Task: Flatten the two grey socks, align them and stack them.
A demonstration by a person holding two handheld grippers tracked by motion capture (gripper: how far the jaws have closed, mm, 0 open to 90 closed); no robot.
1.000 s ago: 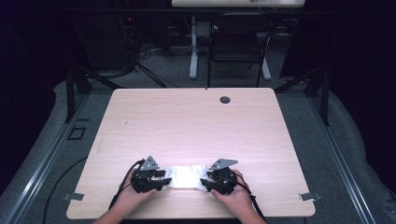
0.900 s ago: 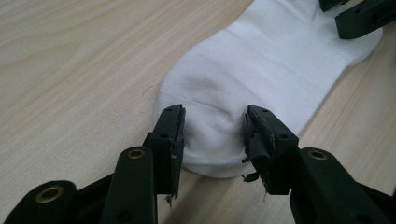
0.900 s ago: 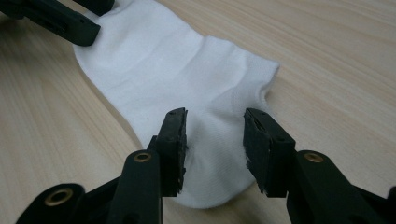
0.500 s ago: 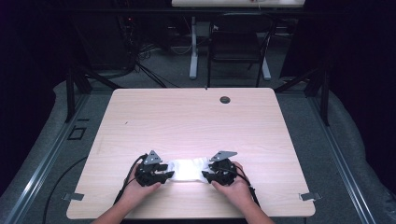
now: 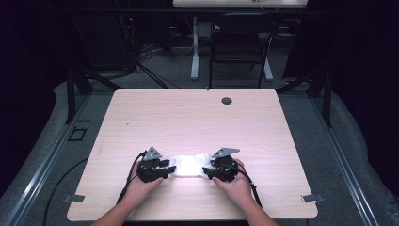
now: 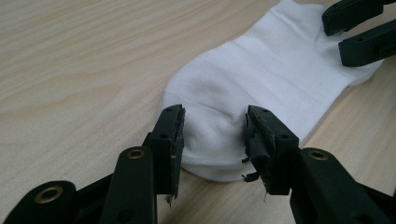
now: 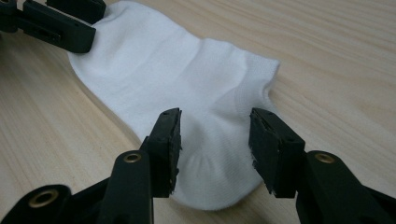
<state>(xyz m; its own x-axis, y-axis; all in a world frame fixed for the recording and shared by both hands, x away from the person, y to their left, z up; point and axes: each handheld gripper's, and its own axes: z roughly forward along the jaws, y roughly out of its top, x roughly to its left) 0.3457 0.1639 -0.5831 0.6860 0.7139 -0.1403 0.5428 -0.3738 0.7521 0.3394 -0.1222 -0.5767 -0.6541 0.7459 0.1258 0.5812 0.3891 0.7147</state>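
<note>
Your sock [image 5: 189,165] lies flat on the counter [image 5: 188,117], long axis between both claws; left claw [image 6: 214,135] and right claw [image 7: 215,135] gape astride opposite ends (pads seemingly clear); the right's jaws have just been opening.

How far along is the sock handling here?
Done: the sock lies flat on the table. In hand: left gripper and right gripper each straddle an end; the right's jaws have just been opening. Left: no fold or lift shows yet.
</note>
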